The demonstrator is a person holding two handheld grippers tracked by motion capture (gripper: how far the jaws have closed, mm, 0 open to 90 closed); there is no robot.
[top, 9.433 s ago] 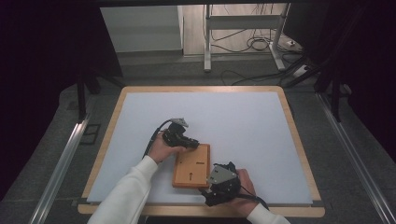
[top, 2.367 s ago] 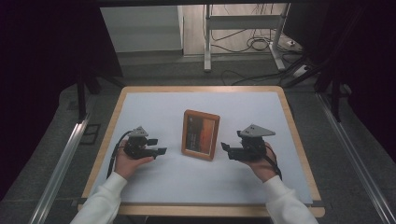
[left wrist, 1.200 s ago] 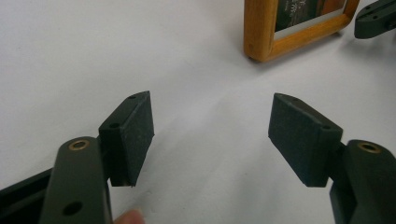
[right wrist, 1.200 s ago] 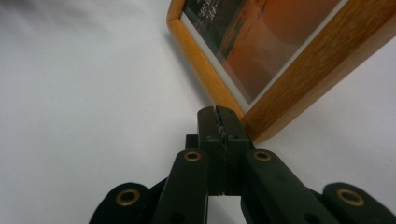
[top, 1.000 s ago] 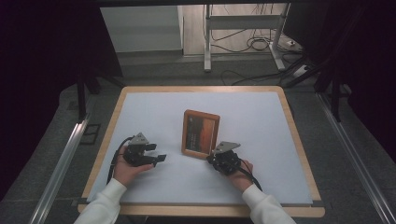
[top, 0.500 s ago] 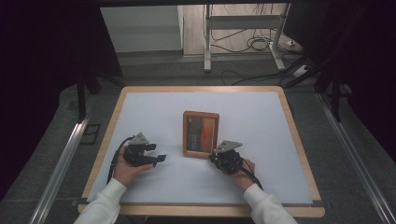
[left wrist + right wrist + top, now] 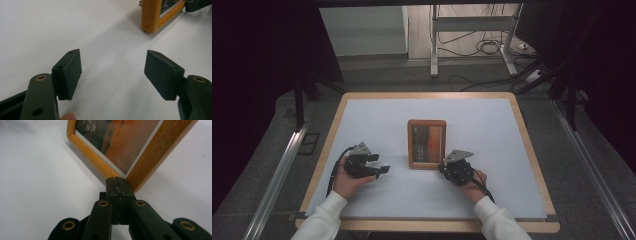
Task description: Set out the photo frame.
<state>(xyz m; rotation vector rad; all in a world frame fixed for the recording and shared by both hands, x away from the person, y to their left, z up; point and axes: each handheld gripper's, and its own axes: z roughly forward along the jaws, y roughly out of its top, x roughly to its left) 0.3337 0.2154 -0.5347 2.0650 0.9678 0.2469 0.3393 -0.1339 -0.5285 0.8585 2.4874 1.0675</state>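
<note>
High view, left to right: the left claw rests on the white table near its left edge, held in the person's left hand, its jaws spread wide with nothing between them. One picture frame stands near the middle of the table, well apart from the left claw. The right claw sits at the frame's lower right corner, held in the right hand, jaws pressed together with nothing held. Count: one frame, two claws, each topped by a grey three-cornered plate.

Left gripper view: two black pads stand apart over bare white table; the frame's wooden corner shows at upper right, with the tip of the other claw just beyond it.

Right gripper view: the closed right claw meets the bottom corner of the frame tip-first, touching the wood or very nearly so. The frame has a light, orange-toned wooden border with visible grain, a thin pale inner edge, and a glazed picture that is dark grey-green on one side and orange on the other. Small pale lettering runs along the dark part of the picture; it is too blurred to read. No brand mark can be made out on the frame or the claws.
</note>
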